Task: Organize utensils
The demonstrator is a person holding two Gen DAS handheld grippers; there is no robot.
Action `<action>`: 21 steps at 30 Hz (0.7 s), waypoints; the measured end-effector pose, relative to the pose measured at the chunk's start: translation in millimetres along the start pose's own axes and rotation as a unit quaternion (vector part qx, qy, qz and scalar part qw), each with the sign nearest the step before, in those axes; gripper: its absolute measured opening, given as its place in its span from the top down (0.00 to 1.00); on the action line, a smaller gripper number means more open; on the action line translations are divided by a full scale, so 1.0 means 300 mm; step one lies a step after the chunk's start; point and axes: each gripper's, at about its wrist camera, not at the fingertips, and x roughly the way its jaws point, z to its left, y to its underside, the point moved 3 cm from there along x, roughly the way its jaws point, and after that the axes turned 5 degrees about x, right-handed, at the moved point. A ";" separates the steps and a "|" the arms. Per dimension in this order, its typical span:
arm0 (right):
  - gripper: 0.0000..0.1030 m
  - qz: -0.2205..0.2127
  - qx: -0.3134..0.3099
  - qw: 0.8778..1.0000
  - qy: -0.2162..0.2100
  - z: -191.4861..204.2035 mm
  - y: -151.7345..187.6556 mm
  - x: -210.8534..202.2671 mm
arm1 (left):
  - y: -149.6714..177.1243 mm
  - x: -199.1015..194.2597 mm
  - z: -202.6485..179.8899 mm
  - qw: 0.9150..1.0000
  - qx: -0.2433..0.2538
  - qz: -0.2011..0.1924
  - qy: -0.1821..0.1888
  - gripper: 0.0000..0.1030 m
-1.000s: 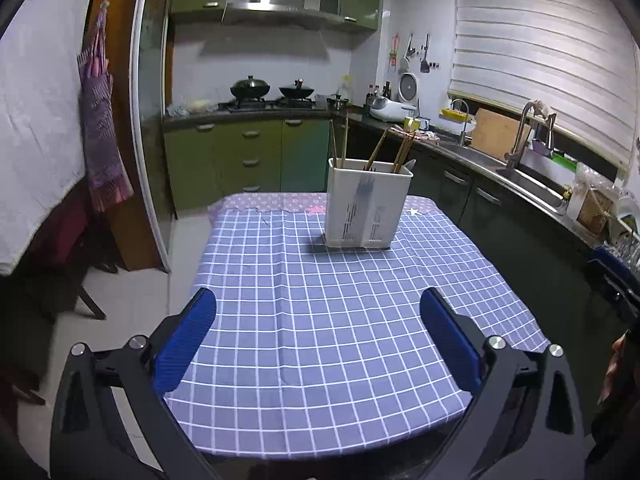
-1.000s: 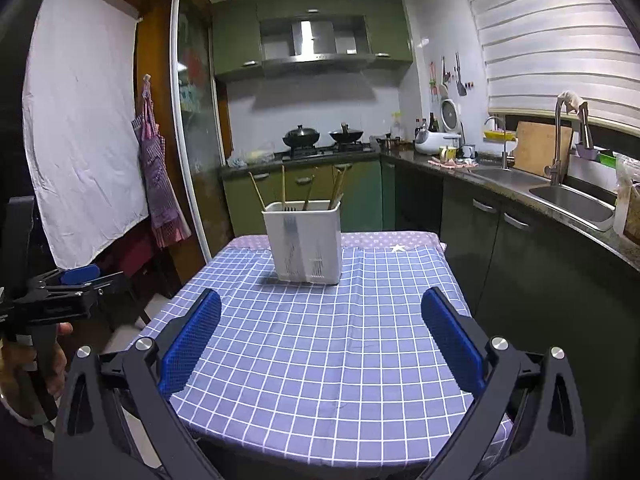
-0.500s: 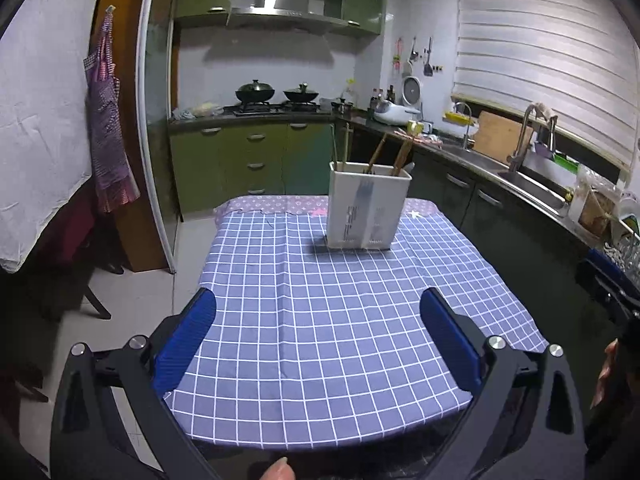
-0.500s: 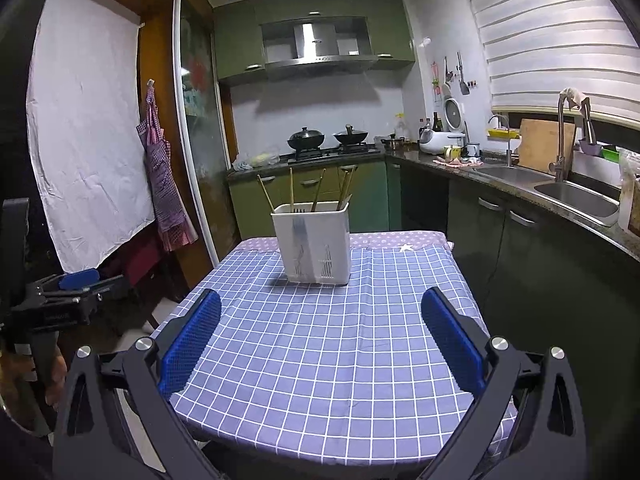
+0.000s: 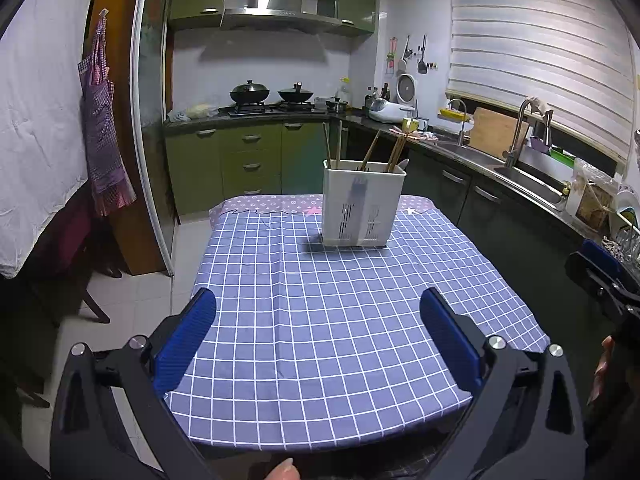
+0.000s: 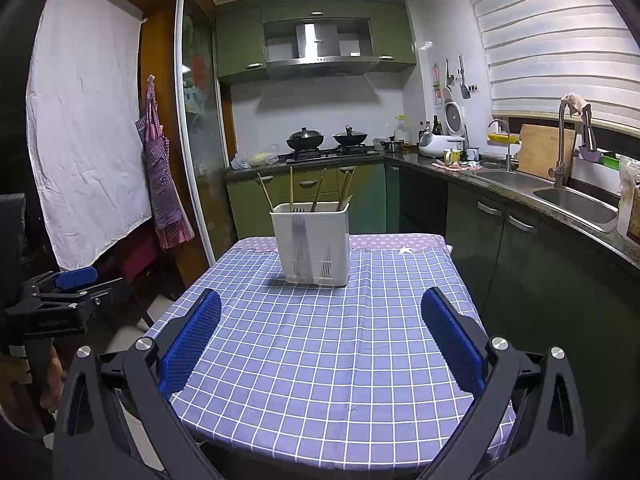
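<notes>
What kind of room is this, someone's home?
Most likely a home kitchen: a stove with two woks under a range hood, a sink in the counter, and a white utensil holder on a table with a checked tablecloth.

White utensil holder (image 5: 363, 204) with chopsticks (image 5: 394, 151) beyond spread, empty left tongs (image 5: 318, 312).

2 woks (image 5: 272, 92) on stove, purple apron (image 6: 162, 196) hanging left.

The kitchen is dimly and coolly lit from overhead; glare is seen on the steel range hood (image 6: 318, 46), and edges are strongly bowed and vignetted.
</notes>
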 end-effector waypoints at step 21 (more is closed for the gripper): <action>0.04 0.004 -0.010 1.000 0.006 0.000 0.010 0.019 | 0.001 0.002 0.011 1.000 0.000 0.005 -0.001 0.06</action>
